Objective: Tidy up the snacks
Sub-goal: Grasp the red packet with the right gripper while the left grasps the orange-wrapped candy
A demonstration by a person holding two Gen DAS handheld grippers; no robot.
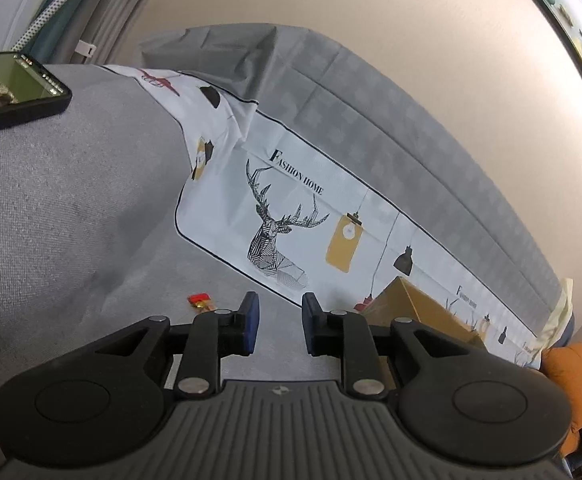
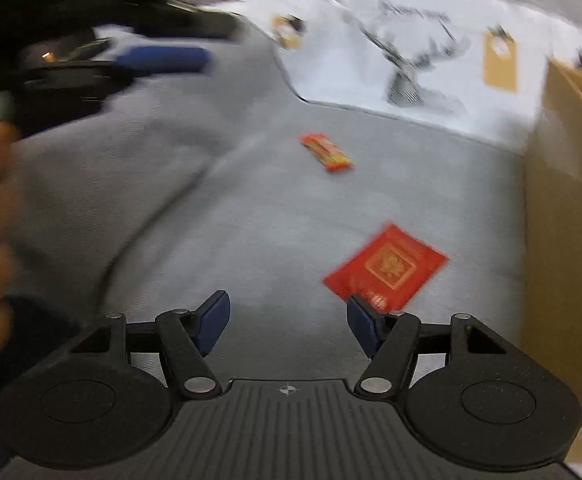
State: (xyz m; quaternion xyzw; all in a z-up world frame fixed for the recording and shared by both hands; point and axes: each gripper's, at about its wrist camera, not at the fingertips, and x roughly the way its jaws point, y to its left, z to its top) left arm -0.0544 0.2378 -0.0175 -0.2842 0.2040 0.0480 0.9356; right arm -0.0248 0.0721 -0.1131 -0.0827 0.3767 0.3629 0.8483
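A grey sofa [image 1: 71, 208] fills most of both views, its seat spreading out ahead of and below each hand-held gripper. Draped over its back, beyond the left hand-held gripper [image 1: 279, 325], hangs a white cloth [image 1: 303, 184] printed with a line-drawn deer head and hanging lamps. A cardboard box [image 2: 563, 240] stands on the seat at the right edge of the right wrist view, just to the right of the right hand-held gripper [image 2: 288, 322]; in the left wrist view the same box shows just ahead and to the right of the left fingers. A dark phone [image 1: 15, 88] lies on the sofa arm, far up and to the left of the left hand-held gripper.

The right hand-held gripper has its jaws wide apart with nothing between them. A flat red packet [image 2: 387, 268] lies on the seat just ahead of its right finger (the finger's tip overlaps the packet's near edge in the picture, and contact cannot be told). Farther ahead, near the middle of the seat, lies a small orange-red snack bar [image 2: 326, 153].

The left hand-held gripper has its jaws narrowly apart and empty; the snack bar sits just ahead of its left finger, slightly to the left.
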